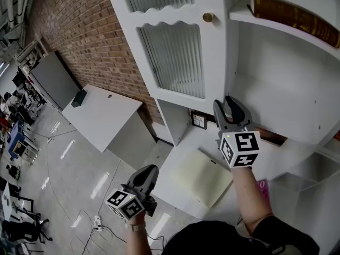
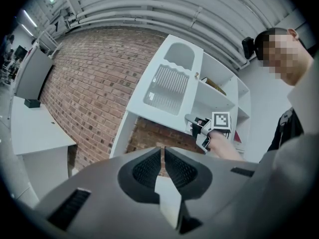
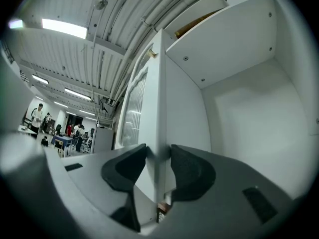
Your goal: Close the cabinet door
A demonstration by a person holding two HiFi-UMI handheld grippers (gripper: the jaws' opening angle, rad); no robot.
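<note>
Right gripper [image 3: 158, 157] jaws clamp flat white cabinet door [image 1: 172, 57] edge; left gripper [image 2: 163, 154] jaws together

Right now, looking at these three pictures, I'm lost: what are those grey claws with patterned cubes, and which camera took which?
No robot here: a person holds a hand-held gripper in each hand; the marked cubes are part of them. One picture comes from a camera on the person's head, looking down; the other two from cameras riding on each tool. The right hand-held gripper is clamped on the edge of the open white cabinet door, which has ribbed glass and a brass knob. The left hand-held gripper hangs lower, jaws together, holding nothing. A brown book lies on an upper shelf.
</note>
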